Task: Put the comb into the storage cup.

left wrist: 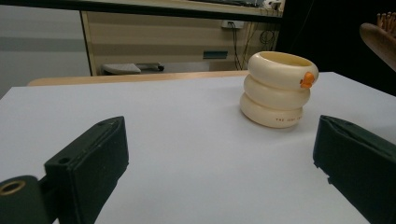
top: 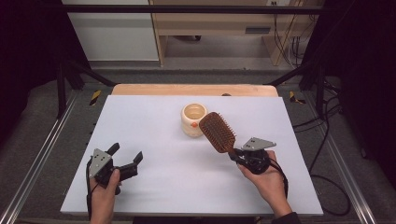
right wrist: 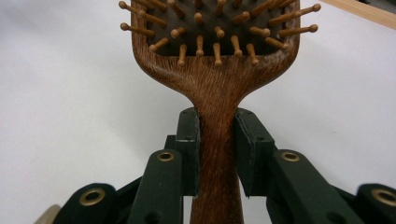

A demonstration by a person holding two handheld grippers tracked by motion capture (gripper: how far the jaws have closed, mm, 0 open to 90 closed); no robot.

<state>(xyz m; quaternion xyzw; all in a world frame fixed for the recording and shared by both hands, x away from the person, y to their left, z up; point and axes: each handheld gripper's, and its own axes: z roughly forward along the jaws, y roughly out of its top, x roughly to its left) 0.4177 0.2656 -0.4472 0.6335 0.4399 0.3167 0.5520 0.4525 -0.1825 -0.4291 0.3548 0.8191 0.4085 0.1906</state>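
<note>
A wooden paddle hairbrush (top: 217, 131) hangs above the white table, bristles facing up. My right gripper (top: 239, 154) is shut on its handle (right wrist: 217, 154), both pads pressed against the wood. A cream ribbed cup (top: 194, 119) with an orange knob stands upright near the table's middle, just left of the brush head. The same cup (left wrist: 276, 89) appears ahead and to the right in the left gripper view, with the brush tip (left wrist: 380, 37) at the top right edge. My left gripper (top: 126, 156) rests low at the front left, jaws wide open with nothing between them.
The white table top (top: 154, 121) ends in a wooden strip (top: 194, 89) at the back. Metal frame rails (top: 37, 154) run along both sides, and cables (top: 327, 121) lie on the floor to the right. Wooden furniture stands behind the table.
</note>
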